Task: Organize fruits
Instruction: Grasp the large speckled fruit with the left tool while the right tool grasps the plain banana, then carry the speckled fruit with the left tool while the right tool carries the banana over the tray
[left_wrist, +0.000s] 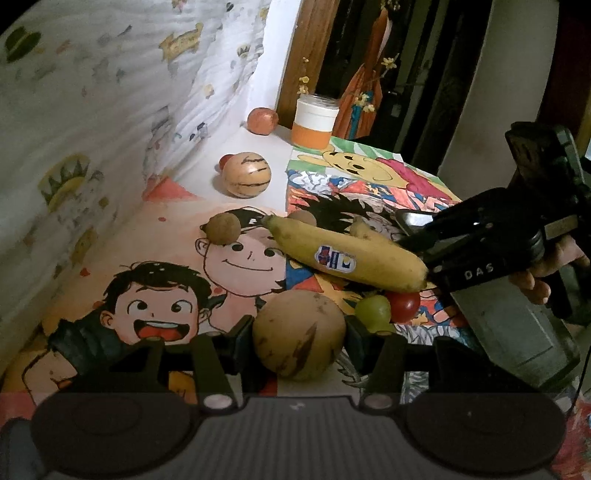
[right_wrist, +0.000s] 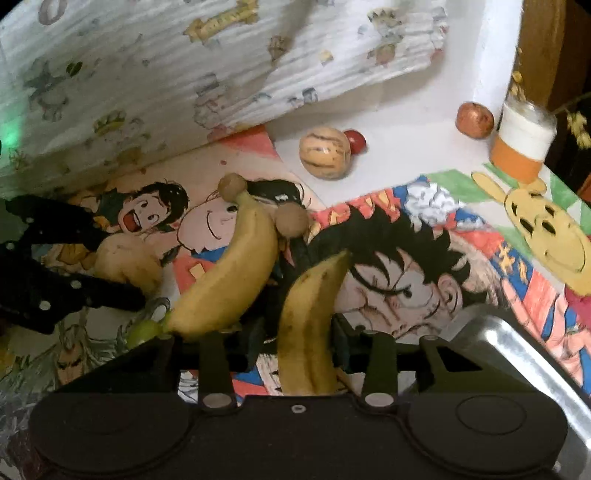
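Left tongs (left_wrist: 299, 339) clamp a round striped melon (left_wrist: 299, 336); right tongs (right_wrist: 308, 347) clamp a spotted banana (right_wrist: 312, 325). Low centre, the smooth melon could squirt free and roll.

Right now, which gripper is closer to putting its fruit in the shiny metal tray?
Right. The right gripper holds a banana just beside the metal tray; the left gripper with its round fruit sits farther off.
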